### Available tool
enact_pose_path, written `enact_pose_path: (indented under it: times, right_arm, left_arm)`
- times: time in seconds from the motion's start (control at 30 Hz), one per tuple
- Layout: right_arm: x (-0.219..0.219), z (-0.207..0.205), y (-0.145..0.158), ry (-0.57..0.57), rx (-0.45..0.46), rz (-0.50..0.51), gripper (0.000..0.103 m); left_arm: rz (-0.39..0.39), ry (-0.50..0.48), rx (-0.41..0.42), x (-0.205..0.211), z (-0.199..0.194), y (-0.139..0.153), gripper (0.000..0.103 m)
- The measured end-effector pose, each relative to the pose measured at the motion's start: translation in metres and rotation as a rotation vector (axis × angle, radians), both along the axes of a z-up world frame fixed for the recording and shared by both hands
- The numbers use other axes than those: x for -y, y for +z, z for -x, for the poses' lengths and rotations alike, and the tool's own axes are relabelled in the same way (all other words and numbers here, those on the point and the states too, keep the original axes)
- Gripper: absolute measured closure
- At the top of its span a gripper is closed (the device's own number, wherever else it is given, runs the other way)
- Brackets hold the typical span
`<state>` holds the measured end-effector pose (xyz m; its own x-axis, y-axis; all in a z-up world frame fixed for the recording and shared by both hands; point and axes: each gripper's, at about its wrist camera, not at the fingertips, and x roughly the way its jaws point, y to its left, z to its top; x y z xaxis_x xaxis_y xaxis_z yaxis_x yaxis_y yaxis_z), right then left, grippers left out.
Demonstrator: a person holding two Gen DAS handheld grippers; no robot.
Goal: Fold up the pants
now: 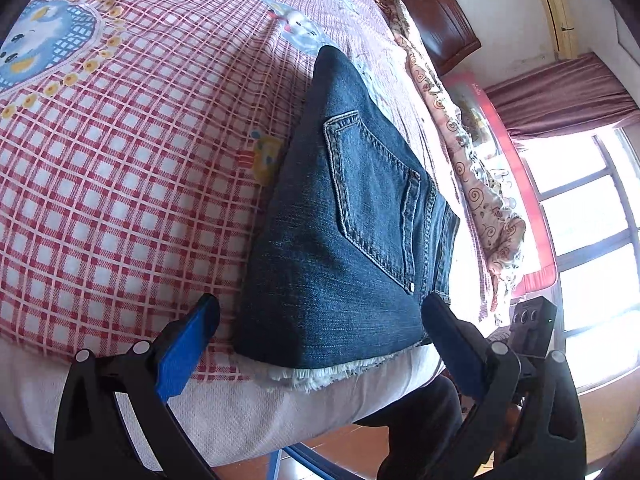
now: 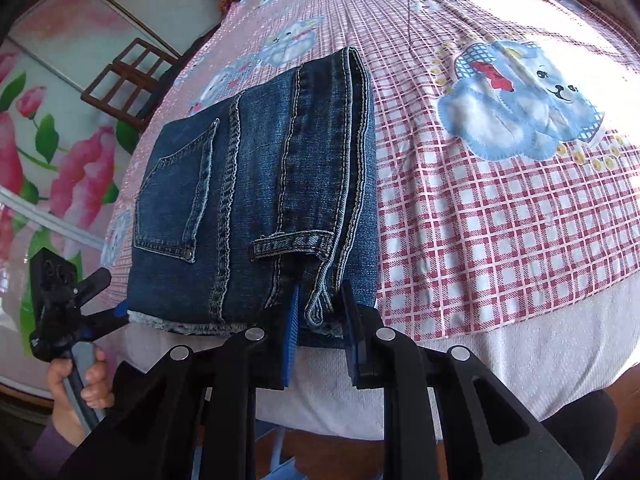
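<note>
Dark blue jeans (image 1: 344,240) lie folded into a compact stack near the bed's front edge, back pocket up, frayed white hem toward me. In the right wrist view the jeans (image 2: 256,200) show the waistband and a belt loop. My left gripper (image 1: 320,340) is open, its blue pads on either side of the stack's near end, not touching. My right gripper (image 2: 320,312) has its jaws narrowly apart around the waistband corner of the jeans; whether the pads press the cloth does not show. The left gripper also appears in the right wrist view (image 2: 100,304) at the stack's left corner.
The bed carries a red-and-white checked sheet (image 1: 120,180) with blue bear prints. A floral blanket (image 1: 472,168) lies along the far side under a wooden headboard (image 1: 432,8). A bright window (image 1: 592,220) is at right. A wooden chair (image 2: 128,80) stands beyond the bed.
</note>
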<state>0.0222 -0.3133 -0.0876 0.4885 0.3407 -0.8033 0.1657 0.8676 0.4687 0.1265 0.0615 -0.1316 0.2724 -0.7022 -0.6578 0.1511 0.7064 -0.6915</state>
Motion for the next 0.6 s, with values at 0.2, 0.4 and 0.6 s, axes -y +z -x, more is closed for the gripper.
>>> enact_pose_path:
  times: [0.2,0.4,0.6]
  right_arm:
    - [-0.002,-0.003,0.002,-0.007,0.002,-0.007,0.084]
    - [0.002,0.001,0.002,-0.008,0.004,-0.009,0.084]
    - [0.001,0.001,0.003,0.0,0.006,-0.023,0.081]
  left_arm:
    - [-0.013,0.035,-0.058,0.002,-0.007,-0.008,0.077]
    - [-0.025,0.1,0.03,0.007,0.006,0.03,0.089]
    - [0.148,0.209,-0.133,-0.024,0.0,-0.029,0.078]
